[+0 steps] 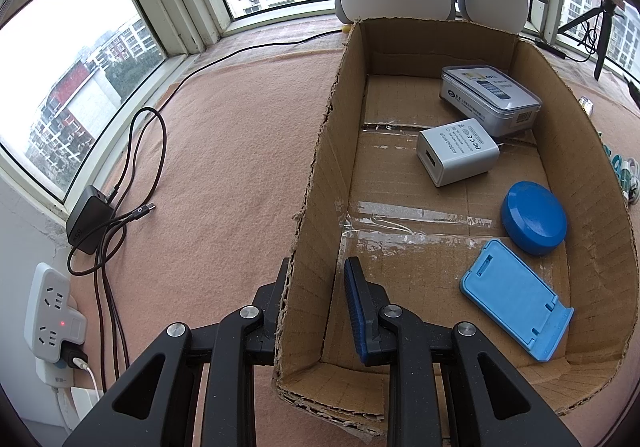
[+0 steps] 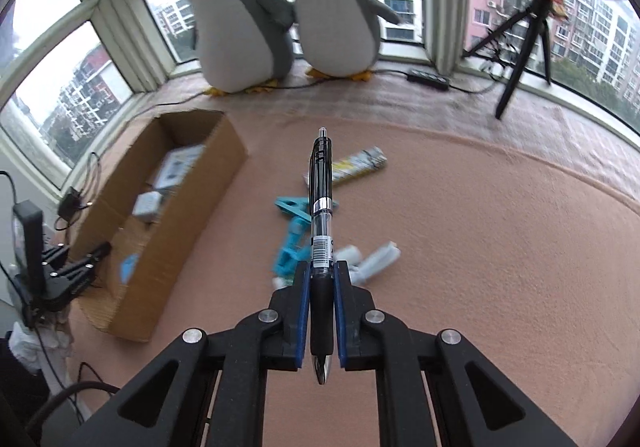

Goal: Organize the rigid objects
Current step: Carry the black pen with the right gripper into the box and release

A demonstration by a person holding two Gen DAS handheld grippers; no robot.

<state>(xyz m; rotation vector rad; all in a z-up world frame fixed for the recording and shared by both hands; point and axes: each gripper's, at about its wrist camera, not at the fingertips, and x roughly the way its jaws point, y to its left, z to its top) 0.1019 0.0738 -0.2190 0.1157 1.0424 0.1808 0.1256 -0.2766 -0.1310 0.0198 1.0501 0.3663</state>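
Right gripper [image 2: 321, 279] clamped on a black pen [image 2: 322, 231], pads squeezing the rubber grip section; the pen runs forward along my fingers, clicker end away from me, writing tip hanging back between the finger bases. It looks clear of the pink mat [image 2: 480, 247], not resting on it. Left gripper [image 1: 316, 287] pinched on the near left wall of the box [image 1: 308, 247], one finger outside, the blue pad inside, cardboard between them, so I read that hand as steadying the box. Box already holds a grey adapter [image 1: 456, 151], a boxed item [image 1: 492, 95] at the far end, a blue round lid [image 1: 534, 217] and a light-blue phone stand [image 1: 516, 299]. From the right wrist view the box [image 2: 192, 215] sits to my left, open top up. On the mat beyond the pen: teal clips [image 2: 290, 243], small white pieces [image 2: 380, 257], a flat packet [image 2: 360, 163]. Two plush penguins [image 2: 240, 27] sit on the sill, out of play. Step in hand, as I judge it: carrying the pen over to the box. Next move calls for swinging left over the near wall, getting above bare floor between the adapter and the tape strip, lowering, then opening. Pen is long and will roll; best laid lengthwise along the box. Keep the left pinch firm while I cross.
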